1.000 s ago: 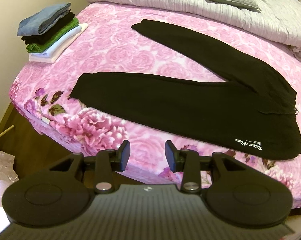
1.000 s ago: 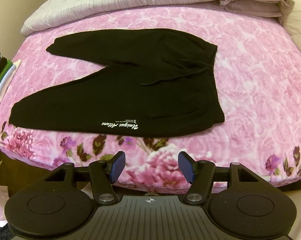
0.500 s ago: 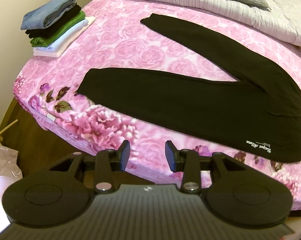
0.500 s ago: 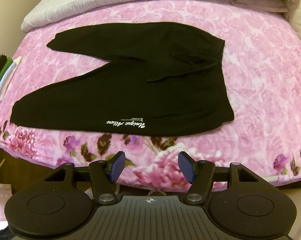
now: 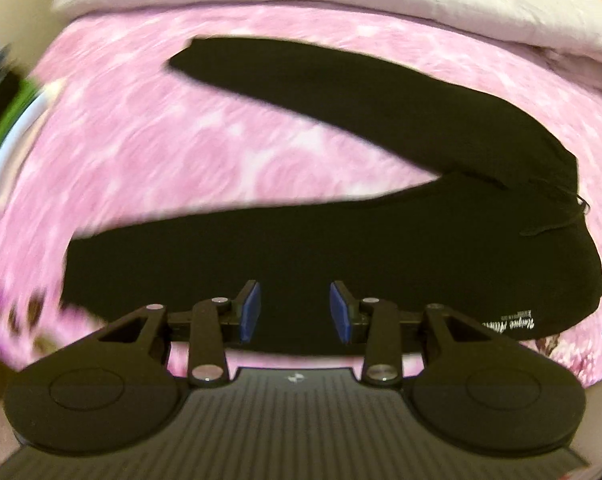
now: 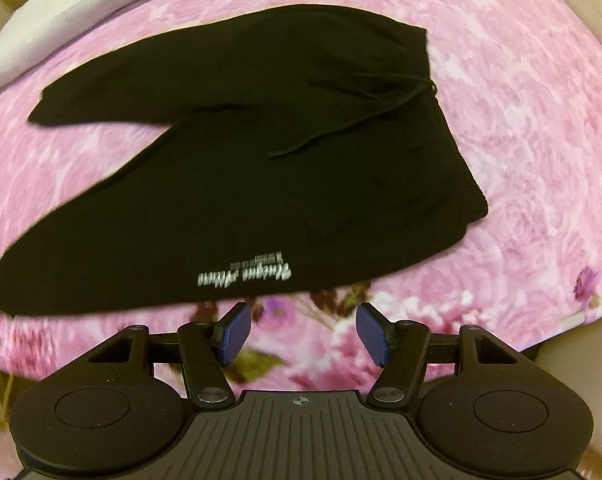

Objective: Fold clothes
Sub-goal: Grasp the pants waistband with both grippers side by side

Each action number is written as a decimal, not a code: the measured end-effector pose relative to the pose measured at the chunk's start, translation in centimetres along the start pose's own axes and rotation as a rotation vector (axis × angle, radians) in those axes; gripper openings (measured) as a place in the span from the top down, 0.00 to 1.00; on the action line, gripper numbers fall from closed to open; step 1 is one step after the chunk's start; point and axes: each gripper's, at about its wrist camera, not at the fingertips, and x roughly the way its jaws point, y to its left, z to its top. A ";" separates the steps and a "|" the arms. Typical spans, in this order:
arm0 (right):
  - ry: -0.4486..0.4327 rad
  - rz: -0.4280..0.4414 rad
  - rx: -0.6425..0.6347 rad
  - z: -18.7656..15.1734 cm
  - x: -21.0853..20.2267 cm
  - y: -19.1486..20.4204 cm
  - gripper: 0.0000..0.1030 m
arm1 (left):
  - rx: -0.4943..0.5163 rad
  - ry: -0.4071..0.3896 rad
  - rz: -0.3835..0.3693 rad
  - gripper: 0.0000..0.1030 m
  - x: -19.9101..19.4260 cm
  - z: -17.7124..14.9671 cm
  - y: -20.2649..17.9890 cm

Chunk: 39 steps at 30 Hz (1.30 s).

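On the pink bed (image 5: pixel 149 152), black trousers (image 5: pixel 341 240) are spread flat, legs forked, long axis running sideways. The left hand-held gripper (image 5: pixel 294 312), fingers apart and empty, is nearer, over the near leg; the right hand-held gripper (image 6: pixel 303 334), also apart, is held short of the trousers' near edge.

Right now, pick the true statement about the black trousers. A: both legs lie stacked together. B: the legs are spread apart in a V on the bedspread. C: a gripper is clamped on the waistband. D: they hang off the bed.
B: the black trousers lie flat on the pink bedspread, legs splayed with bedspread showing between them.
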 end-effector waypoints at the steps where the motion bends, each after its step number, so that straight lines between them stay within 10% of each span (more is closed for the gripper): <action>1: -0.002 -0.004 0.026 0.6 0.4 0.2 0.39 | 0.037 -0.004 -0.019 0.67 1.1 1.4 0.0; 11: -0.063 0.063 0.153 6.7 5.5 -0.2 0.40 | 0.298 -0.082 -0.199 0.67 11.3 13.7 -3.7; 25: -0.232 0.071 -0.123 25.6 16.0 -5.0 0.40 | 0.641 -0.203 -0.241 0.67 28.3 27.7 -9.7; 39: -0.212 0.124 -0.464 35.5 21.3 -7.0 0.40 | 0.948 -0.056 -0.264 0.67 34.5 33.4 -9.5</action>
